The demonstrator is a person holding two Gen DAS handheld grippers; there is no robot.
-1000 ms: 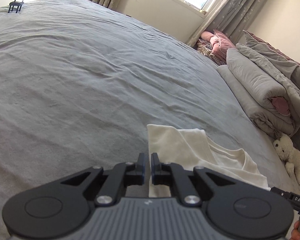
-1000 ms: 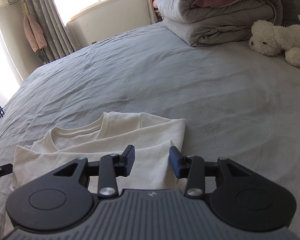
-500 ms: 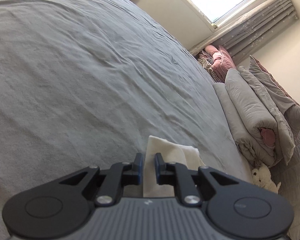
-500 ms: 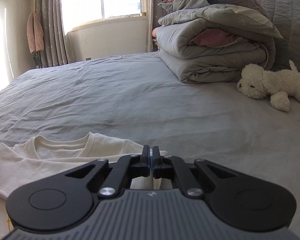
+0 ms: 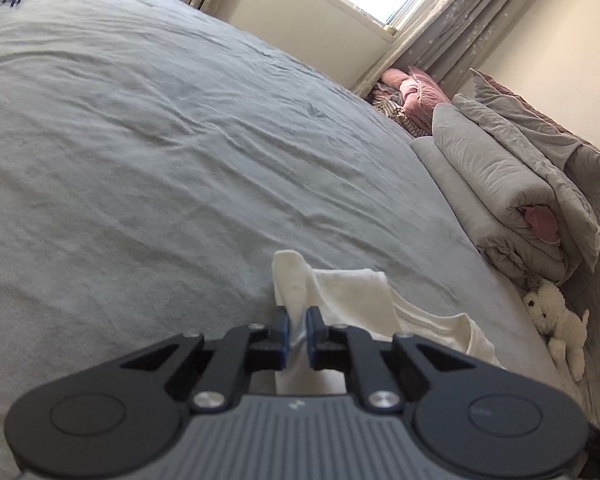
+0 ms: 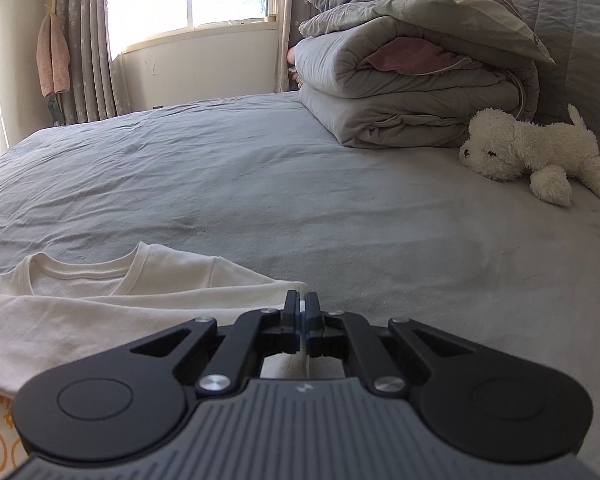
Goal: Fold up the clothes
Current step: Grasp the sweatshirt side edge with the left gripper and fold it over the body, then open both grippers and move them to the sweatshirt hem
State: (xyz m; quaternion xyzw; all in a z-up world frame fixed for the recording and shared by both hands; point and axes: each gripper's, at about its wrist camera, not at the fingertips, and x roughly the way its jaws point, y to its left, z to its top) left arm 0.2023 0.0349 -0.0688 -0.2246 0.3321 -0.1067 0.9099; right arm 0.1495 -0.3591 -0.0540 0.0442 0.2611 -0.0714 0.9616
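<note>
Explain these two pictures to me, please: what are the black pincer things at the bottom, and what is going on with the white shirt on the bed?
No robot here: a person carries a two-finger gripper in each hand, with a wide-angle camera on each looking forward along the fingers. One picture comes from the left gripper, the other from the right gripper.

Both look over a grey bed. On it lie a cream T-shirt, a stack of folded quilts and a white plush dog.

Each gripper is shut on an edge of the T-shirt: cloth shows between the fingers in both views. The person is folding it.
</note>
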